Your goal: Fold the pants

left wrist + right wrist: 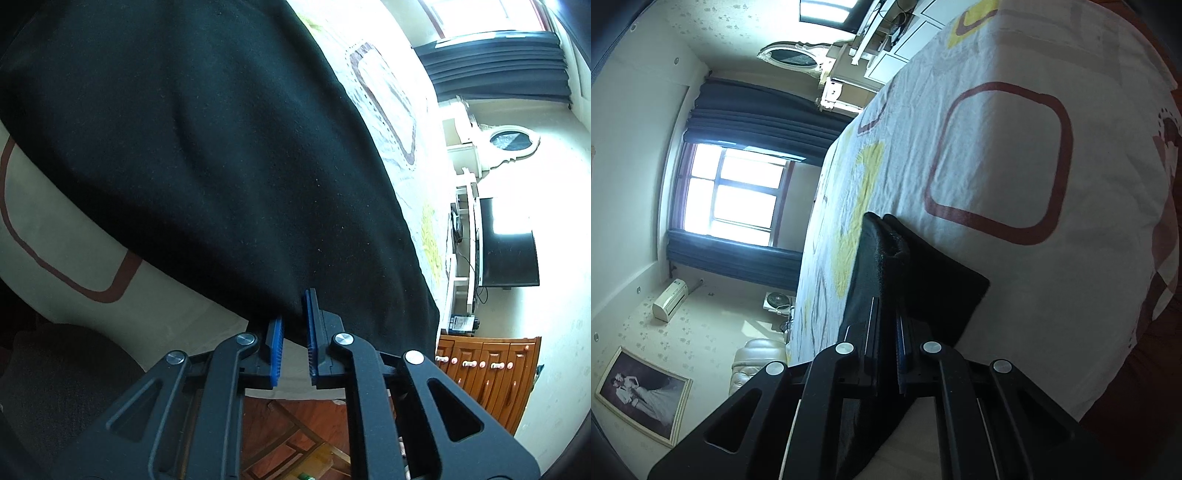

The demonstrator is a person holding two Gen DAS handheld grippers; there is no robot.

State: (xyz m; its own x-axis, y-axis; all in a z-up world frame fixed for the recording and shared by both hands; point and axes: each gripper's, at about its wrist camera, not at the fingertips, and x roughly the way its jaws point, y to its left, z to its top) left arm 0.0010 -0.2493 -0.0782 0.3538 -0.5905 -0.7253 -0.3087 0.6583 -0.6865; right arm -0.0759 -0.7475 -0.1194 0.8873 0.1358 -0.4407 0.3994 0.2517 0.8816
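Observation:
The black pants point(207, 147) lie spread over a patterned bedsheet point(66, 214) and fill most of the left wrist view. My left gripper point(293, 317) is at the pants' near edge, its blue pads a little apart with the cloth's edge between them. In the right wrist view a folded black end of the pants point(905, 269) stands up from my right gripper point(886, 325), whose jaws are shut on the cloth above the bedsheet point(997, 166).
The bed's edge runs below the left gripper, with a red-brown wooden floor point(295, 435) underneath. A wooden dresser point(487, 369), a television point(506, 243) and a curtained window point(735, 192) stand around the bed.

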